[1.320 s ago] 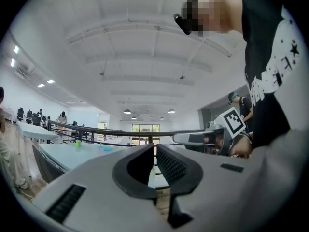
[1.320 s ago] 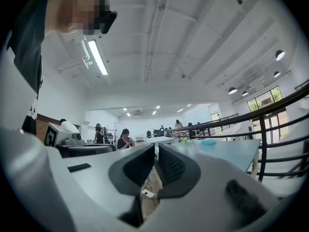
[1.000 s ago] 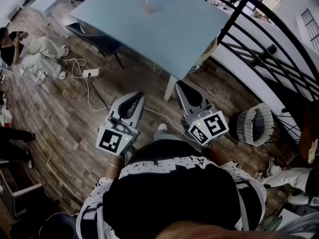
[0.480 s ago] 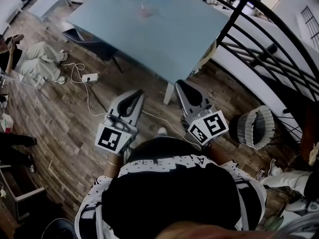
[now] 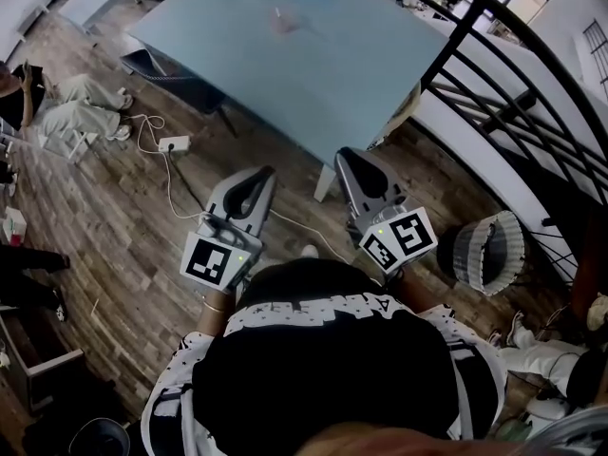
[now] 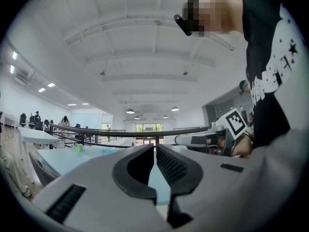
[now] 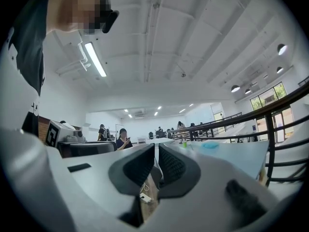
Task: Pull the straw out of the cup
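Barely any shift since before: left gripper [image 5: 258, 177] and right gripper [image 5: 348, 157] fingers clenched, empty; cup [image 5: 281, 19] at 12 o'clock on table [image 5: 332, 74].

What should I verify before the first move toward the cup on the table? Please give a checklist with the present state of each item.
1. Cup located: ok, the pinkish cup stands on the far part of the table.
2. Straw in the cup: cannot tell, it is too small in the head view.
3. Left gripper empty: ok, jaws together, nothing between them.
4. Right gripper empty: ok, jaws together, nothing between them.
5. Jaws opened for a grasp: not ok, both are shut.
6. Cup within reach: probably not ok, both grippers are short of the table's near corner.
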{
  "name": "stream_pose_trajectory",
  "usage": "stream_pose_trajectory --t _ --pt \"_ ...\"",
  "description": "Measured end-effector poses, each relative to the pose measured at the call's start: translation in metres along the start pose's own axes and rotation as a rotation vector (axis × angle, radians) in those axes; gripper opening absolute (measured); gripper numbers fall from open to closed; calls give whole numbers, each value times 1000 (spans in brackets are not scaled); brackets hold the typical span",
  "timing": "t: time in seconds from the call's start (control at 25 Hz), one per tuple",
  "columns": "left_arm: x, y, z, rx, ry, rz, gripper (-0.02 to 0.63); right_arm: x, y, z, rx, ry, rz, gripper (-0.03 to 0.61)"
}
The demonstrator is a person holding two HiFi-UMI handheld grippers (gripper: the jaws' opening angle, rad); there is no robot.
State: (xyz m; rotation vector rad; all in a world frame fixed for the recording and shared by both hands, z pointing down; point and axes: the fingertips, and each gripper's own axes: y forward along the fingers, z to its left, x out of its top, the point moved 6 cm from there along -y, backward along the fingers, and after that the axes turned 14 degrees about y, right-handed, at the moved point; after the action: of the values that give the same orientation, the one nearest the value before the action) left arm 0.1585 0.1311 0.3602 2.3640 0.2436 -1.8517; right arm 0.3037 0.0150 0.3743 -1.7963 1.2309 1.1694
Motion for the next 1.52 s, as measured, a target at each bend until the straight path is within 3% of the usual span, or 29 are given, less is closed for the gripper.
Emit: stream_pose_trajectory --t 0.48,1.52 --pt "-10 -2 30 36 -11 7 26 -3 34 2 20 -3 18 28" --pt "-33 14 145 -67 1 -33 26 -7 139 18 -71 -20 -1 28"
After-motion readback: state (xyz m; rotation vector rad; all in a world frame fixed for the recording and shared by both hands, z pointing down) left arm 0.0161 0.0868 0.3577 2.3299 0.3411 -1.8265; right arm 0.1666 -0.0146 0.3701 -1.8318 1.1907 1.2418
